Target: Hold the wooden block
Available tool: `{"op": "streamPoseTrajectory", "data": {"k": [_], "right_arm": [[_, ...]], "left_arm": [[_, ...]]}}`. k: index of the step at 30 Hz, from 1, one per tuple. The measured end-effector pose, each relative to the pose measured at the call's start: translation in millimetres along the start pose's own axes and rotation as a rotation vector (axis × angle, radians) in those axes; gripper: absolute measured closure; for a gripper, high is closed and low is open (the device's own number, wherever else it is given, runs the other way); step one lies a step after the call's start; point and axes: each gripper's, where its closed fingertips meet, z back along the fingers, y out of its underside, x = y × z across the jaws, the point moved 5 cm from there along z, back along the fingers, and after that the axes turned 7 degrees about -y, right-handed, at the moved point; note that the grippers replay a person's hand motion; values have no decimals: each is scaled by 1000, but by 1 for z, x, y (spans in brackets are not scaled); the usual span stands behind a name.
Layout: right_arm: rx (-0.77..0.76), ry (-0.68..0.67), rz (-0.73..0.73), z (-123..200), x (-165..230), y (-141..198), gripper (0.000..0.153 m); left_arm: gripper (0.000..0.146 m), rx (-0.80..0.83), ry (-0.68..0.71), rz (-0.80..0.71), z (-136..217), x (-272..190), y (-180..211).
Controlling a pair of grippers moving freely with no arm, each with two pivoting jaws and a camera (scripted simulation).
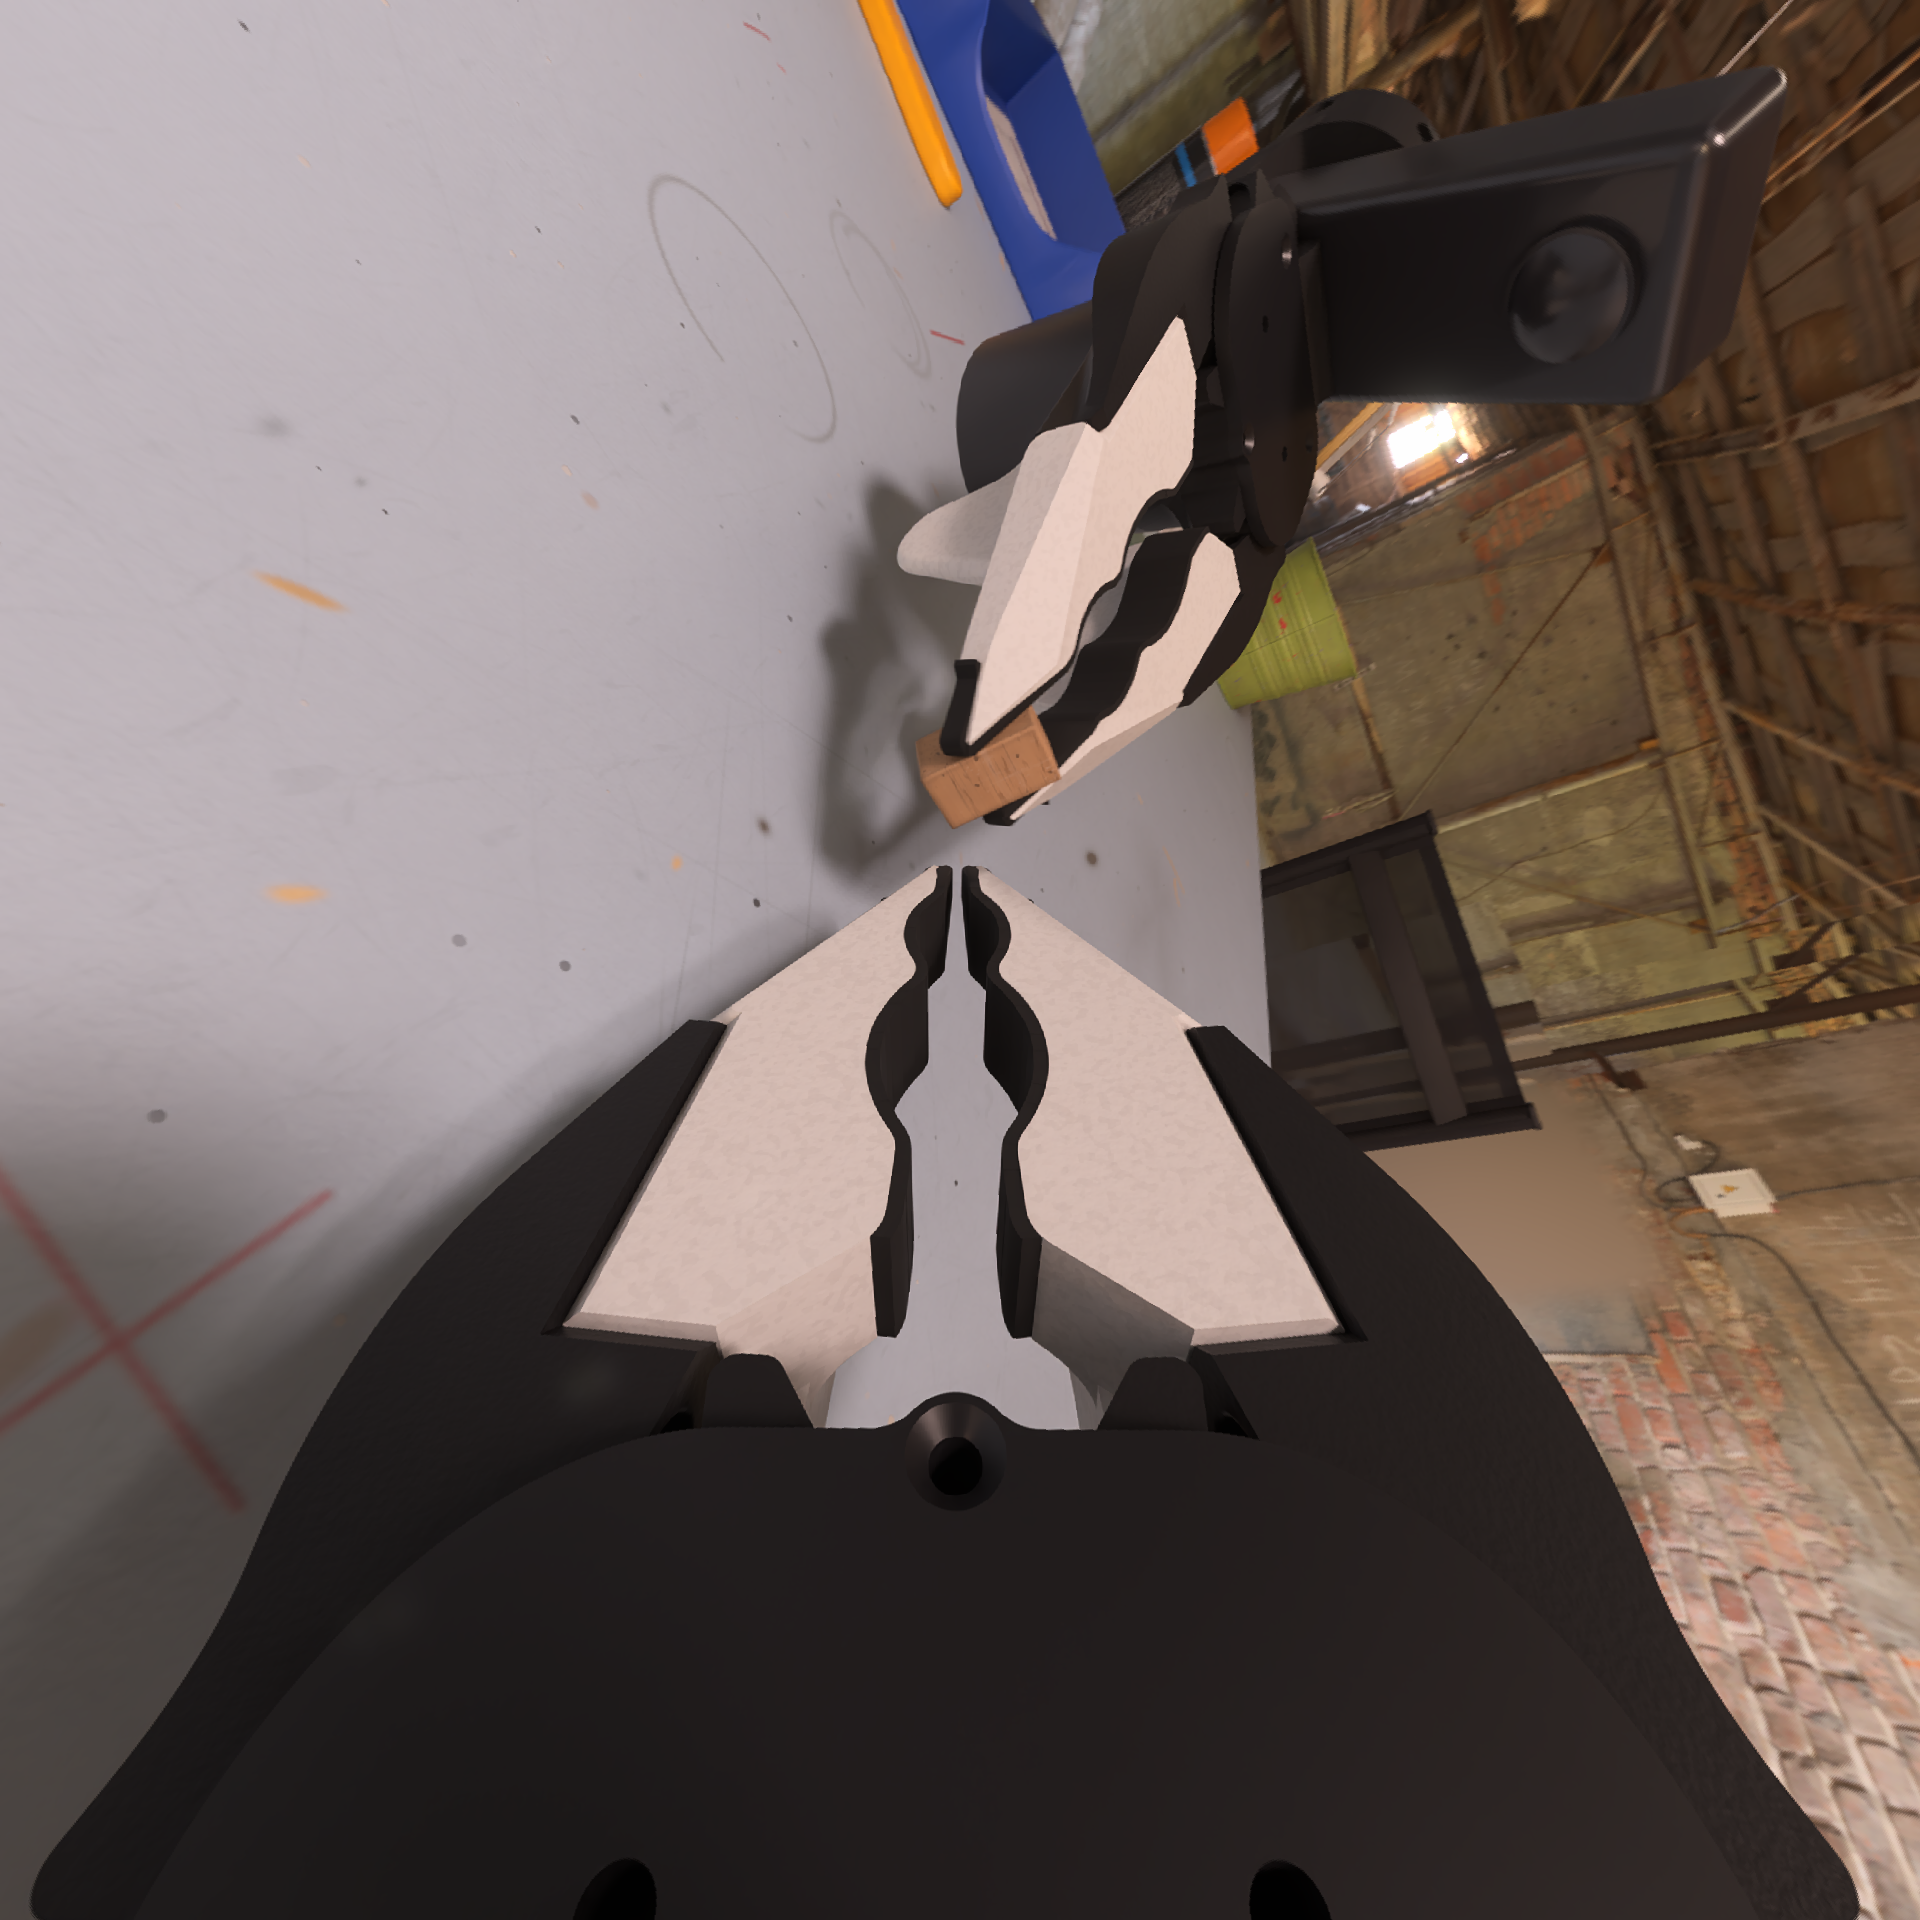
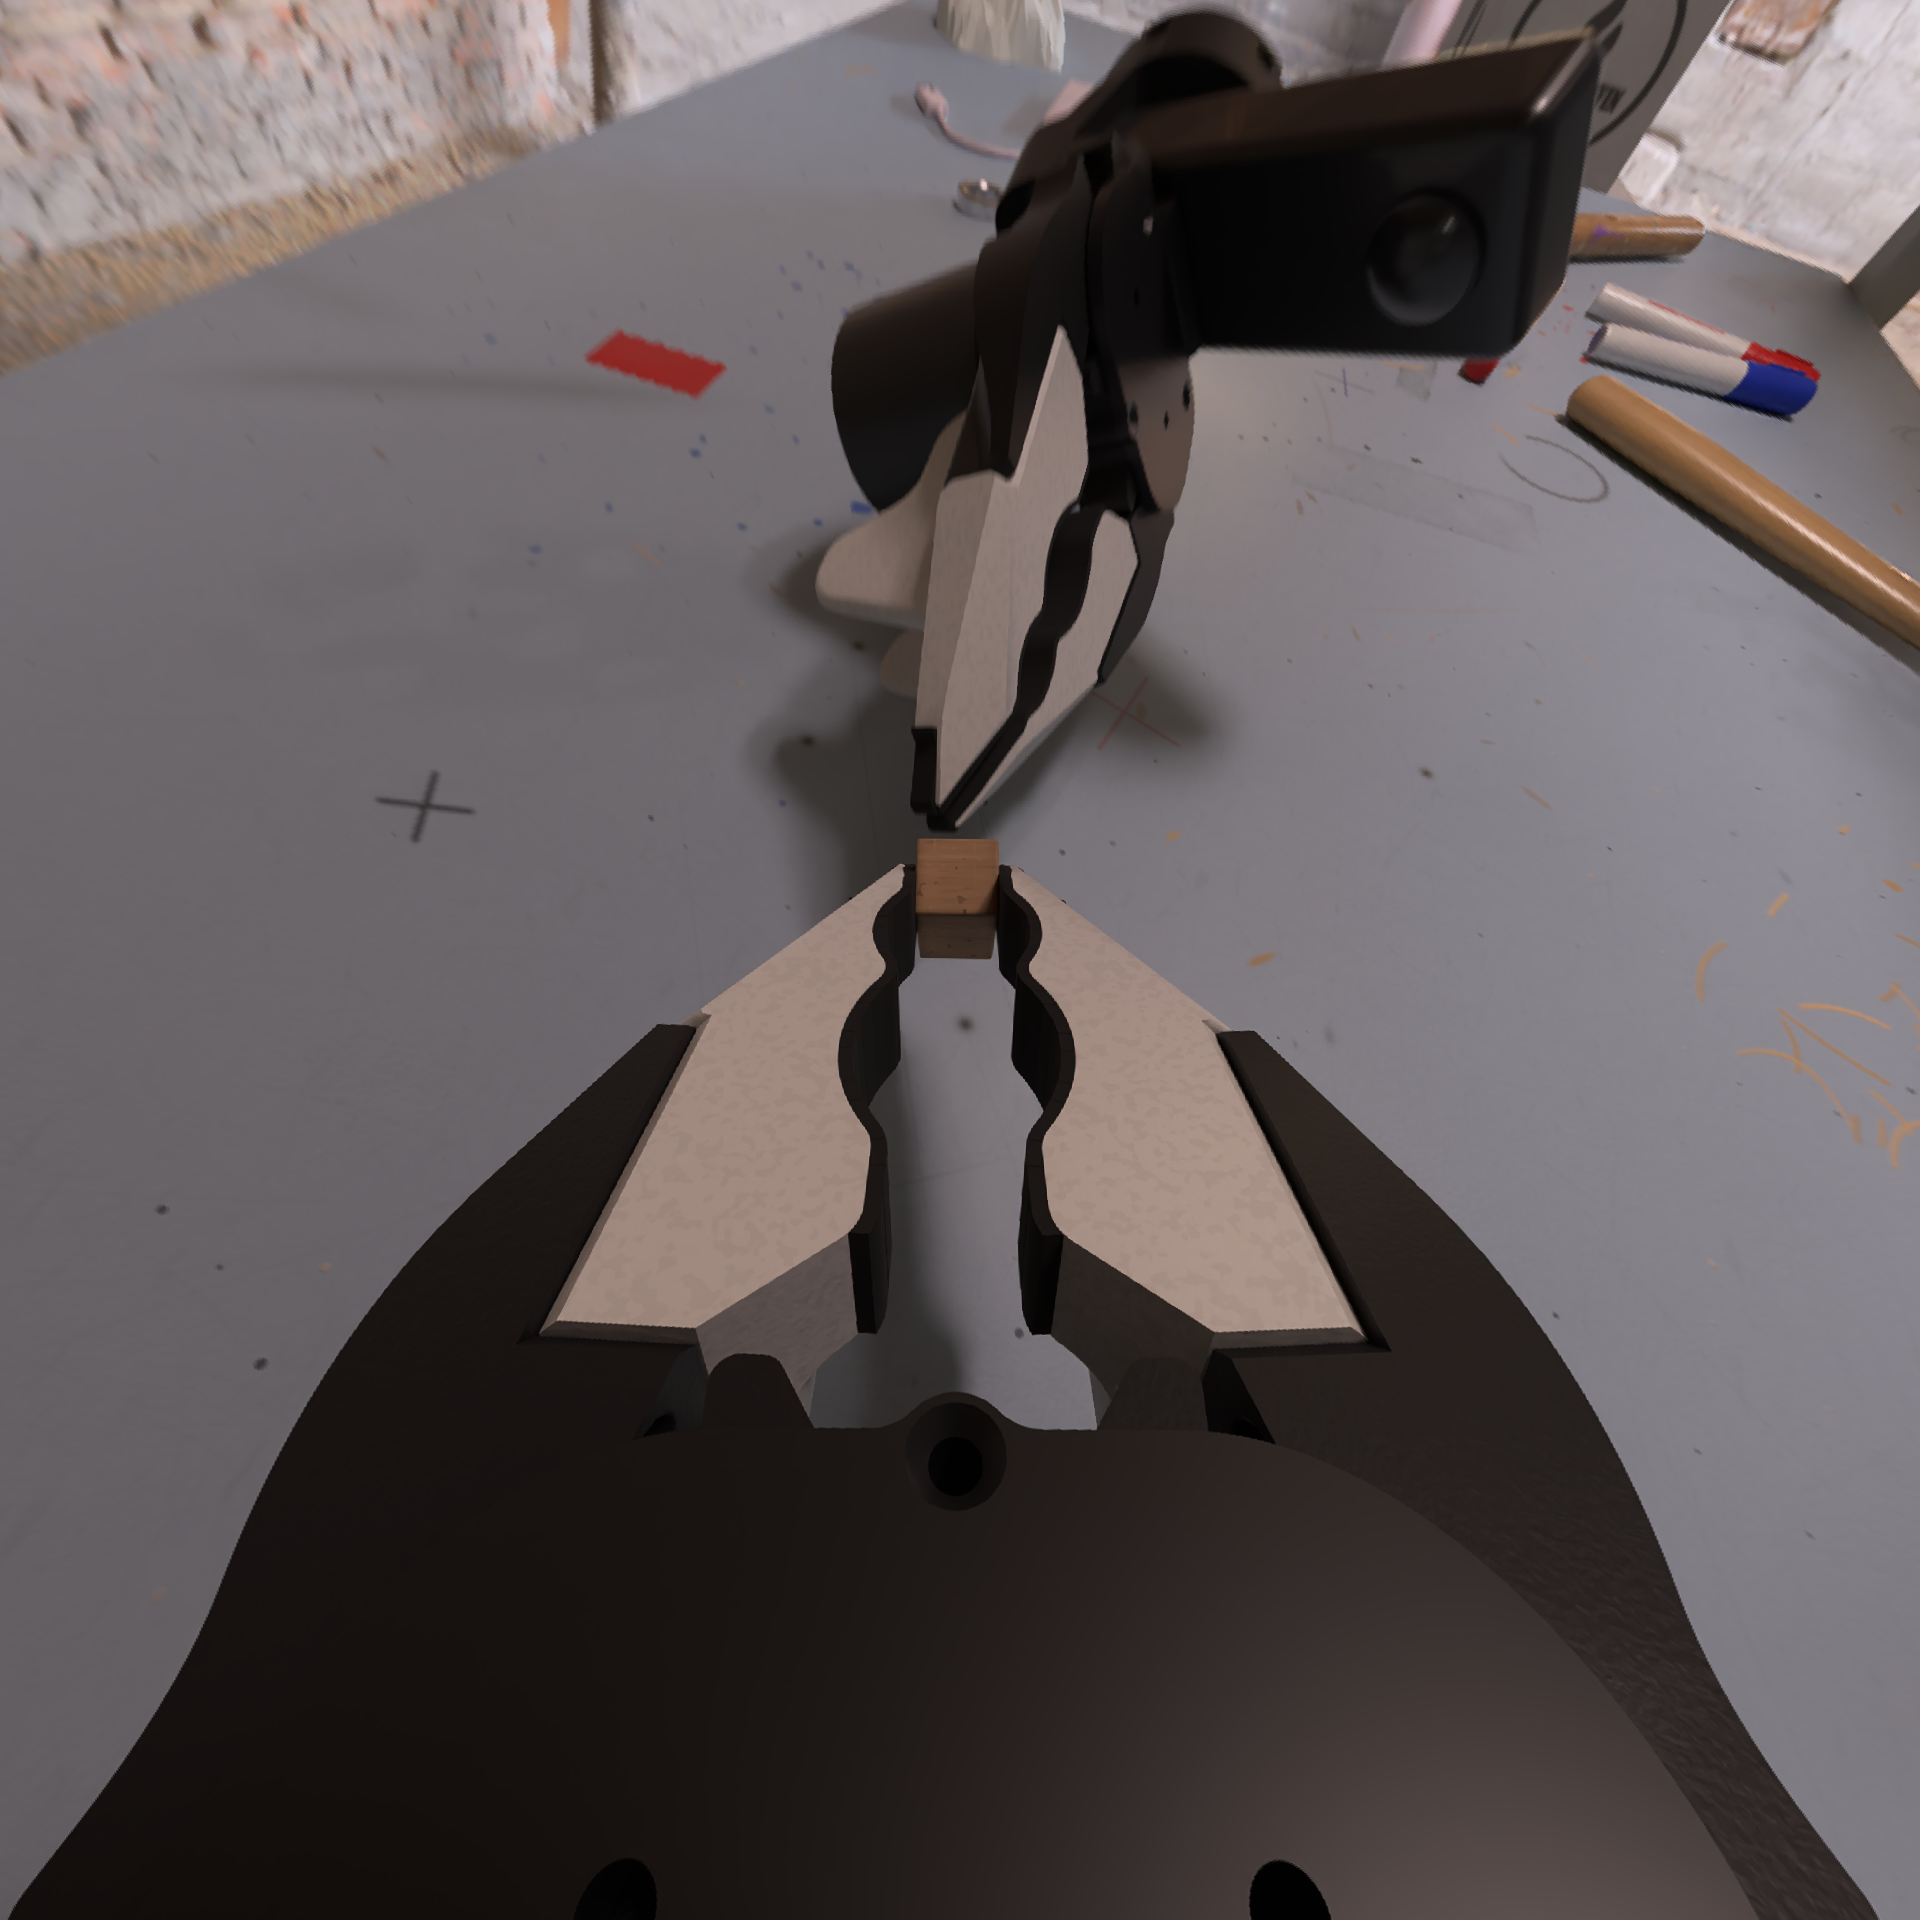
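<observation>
A small wooden block (image 2: pixel 957 906) sits clamped between the tips of my right gripper (image 2: pixel 957 885), held above the grey table (image 2: pixel 312 623). In the left wrist view the same block (image 1: pixel 982 781) shows in the right gripper (image 1: pixel 992 774), just beyond my left gripper (image 1: pixel 956 875). My left gripper is shut and empty, its tips almost touching each other. In the right wrist view the left gripper (image 2: pixel 940 816) points down at the block from just behind it, a small gap apart.
Markers (image 2: pixel 1704 358) and a wooden handle (image 2: pixel 1745 509) lie at the right of the table. A red patch (image 2: pixel 657 362) lies at far left. A blue and orange object (image 1: pixel 987 135) lies at the table's far end. The table edge (image 1: pixel 1252 831) runs close by.
</observation>
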Motion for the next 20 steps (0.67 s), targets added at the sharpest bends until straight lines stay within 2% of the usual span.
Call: {"op": "streamPoseTrajectory", "data": {"k": [3, 7, 12, 17, 20], "right_arm": [[-67, -54, -30, 0, 2, -7, 138], [2, 27, 47, 2, -1, -5, 138], [49, 52, -73, 6, -13, 11, 138], [16, 39, -122, 10, -13, 10, 138], [89, 24, -183, 11, -11, 19, 138]], "left_arm": [[144, 4, 27, 9, -8, -1, 3], [144, -19, -8, 14, -6, 4, -2], [144, 18, -82, -17, -9, 8, -2], [144, -15, -60, -7, -11, 8, -7], [144, -22, -80, -5, -9, 10, -6]]}}
